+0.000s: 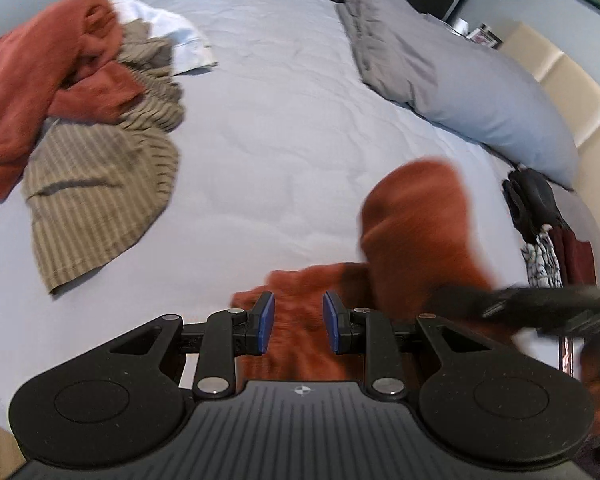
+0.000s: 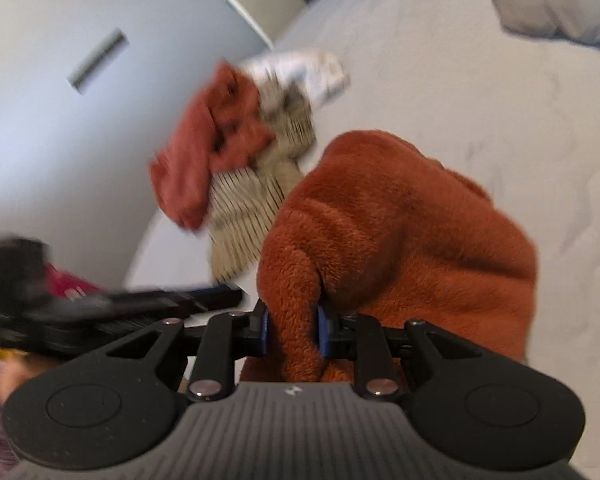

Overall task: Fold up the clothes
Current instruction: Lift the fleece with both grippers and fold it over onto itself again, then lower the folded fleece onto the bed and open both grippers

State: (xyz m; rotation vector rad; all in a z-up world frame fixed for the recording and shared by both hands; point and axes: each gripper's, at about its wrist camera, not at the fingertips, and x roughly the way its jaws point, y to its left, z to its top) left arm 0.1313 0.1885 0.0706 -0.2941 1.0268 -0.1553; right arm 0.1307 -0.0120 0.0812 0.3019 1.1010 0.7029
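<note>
A rust-orange fleece garment (image 2: 400, 232) bunches upward in a humped fold near the bed's (image 1: 280, 128) edge. Farther off lie a crumpled pile: reddish cloth (image 1: 40, 80), tan striped garment (image 1: 100, 184), white piece (image 1: 172, 36).

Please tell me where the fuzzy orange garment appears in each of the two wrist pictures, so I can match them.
Left wrist view: the fuzzy orange garment rises right of centre, blurred, its lower part between the left tool pads.
Right wrist view: it fills the centre, pinched in the right tool.
Shared landmark: the striped beige garment.
</note>
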